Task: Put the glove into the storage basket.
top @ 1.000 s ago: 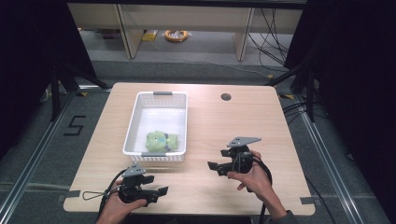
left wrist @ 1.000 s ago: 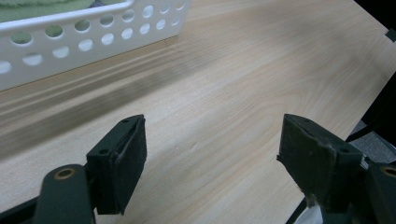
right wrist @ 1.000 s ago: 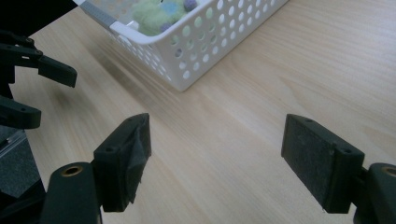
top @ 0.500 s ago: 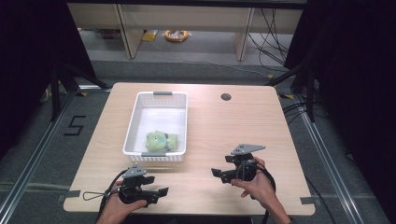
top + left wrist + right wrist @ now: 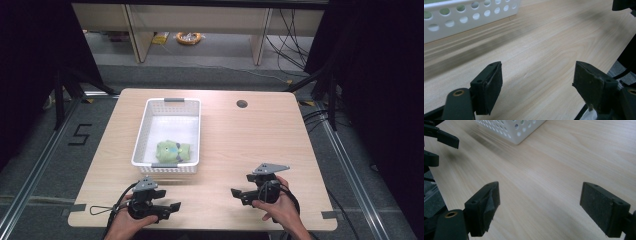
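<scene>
left claw (image 5: 172, 206): resting low at the near left edge of the table (image 5: 235, 145), held in the person's left hand (image 5: 125, 227); its jaws are standing spread wide, with nothing but bare wood lying between them in the left gripper view.
cable (image 5: 102, 209): trailing in a loop off the left claw toward the table's near left corner.
basket (image 5: 142, 135): white, with a perforated wall, sitting on the left half of the table, just beyond the left claw and apart from it.
green bundle (image 5: 172, 150): lying inside the basket at its near end, looking like a soft toy or folded cloth; too small to tell which.
handling, as a guess: it is looking light, soft and squashy, not fragile and not slippery; a pinch across its raised middle, coming down from above between the basket walls, is seeming the safest hold.
round hole (image 5: 242, 104): sitting in the table top toward the far right, well apart from everything else.
right claw (image 5: 233, 192): hovering or resting at the near right of the table in the right hand (image 5: 277, 210), pointing toward the left claw; its jaws are also standing wide apart and gripping nothing.
</scene>
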`<state>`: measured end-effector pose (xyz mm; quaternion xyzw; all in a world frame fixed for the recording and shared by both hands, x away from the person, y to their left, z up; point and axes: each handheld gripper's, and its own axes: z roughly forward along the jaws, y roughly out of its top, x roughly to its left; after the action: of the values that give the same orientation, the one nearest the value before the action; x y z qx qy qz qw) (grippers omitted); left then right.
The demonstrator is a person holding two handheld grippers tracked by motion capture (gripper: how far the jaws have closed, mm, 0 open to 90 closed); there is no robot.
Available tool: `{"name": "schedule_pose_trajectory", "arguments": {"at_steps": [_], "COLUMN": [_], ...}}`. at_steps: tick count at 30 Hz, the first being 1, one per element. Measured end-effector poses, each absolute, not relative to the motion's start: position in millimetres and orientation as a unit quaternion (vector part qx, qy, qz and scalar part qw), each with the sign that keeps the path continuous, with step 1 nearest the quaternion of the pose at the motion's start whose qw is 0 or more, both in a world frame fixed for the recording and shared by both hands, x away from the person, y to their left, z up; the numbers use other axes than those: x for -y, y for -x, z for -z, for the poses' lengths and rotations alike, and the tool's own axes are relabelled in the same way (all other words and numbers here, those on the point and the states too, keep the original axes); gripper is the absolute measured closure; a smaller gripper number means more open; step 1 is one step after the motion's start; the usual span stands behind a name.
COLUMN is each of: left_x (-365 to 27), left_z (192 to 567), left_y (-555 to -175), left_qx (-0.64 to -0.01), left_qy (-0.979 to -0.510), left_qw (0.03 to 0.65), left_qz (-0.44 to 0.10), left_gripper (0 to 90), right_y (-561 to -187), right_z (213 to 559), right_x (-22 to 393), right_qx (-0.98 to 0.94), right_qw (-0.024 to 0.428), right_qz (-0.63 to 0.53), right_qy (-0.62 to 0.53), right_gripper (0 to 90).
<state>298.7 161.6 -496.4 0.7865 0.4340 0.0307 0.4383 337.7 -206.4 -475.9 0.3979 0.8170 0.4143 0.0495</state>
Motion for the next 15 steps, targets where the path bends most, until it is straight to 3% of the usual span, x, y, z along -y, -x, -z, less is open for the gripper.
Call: {"name": "schedule_pose_trajectory", "arguments": {"at_steps": [15], "left_x": [-160], "left_z": [497], "left_y": [-297], "left_qx": [-0.432], "left_qy": [-0.789], "left_qw": [0.435], "left_qz": [-0.037], "left_gripper": [22.8], "right_y": [-319], "right_z": [488], "right_x": [219], "right_qx": [-0.817], "right_qw": [0.066], "right_qz": [-0.398], "right_qy": [-0.411], "right_gripper": [16.5]}}
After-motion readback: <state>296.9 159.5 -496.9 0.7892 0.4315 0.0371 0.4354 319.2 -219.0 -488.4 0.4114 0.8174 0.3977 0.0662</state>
